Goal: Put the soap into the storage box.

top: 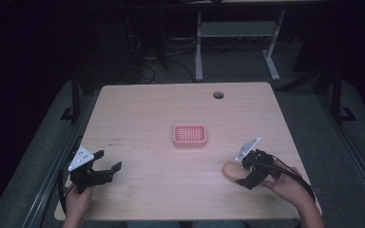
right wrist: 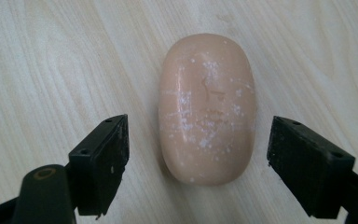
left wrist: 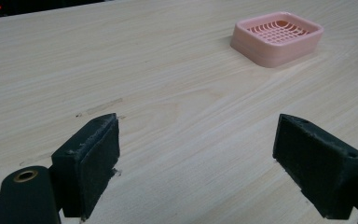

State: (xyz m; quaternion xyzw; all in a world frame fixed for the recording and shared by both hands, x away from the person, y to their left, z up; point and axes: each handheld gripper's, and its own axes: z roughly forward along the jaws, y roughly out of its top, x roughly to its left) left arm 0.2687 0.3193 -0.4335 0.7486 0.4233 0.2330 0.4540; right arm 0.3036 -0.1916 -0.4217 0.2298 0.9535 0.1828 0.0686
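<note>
Soap point(right wrist: 207, 109) lies flat on the table point(right wrist: 51, 60), between the right gripper's point(right wrist: 198, 161) wide-apart jaws, touching neither pad; pink dish point(left wrist: 277, 37) sits far ahead. Left gripper's point(left wrist: 198, 161) jaws gape too, with bare wood between.

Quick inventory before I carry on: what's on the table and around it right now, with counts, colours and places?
soap bar: 1, peach-pink, on the table near its right front, between the open jaws of the right gripper, untouched
soap dish: 1, pink, slotted, middle of the table
table: 1, light wood, round hole near its far edge
desk frame: 1, white, on the floor behind
left gripper: 1, black, open, near the left front
right gripper: 1, black, open, over the soap bar
</note>
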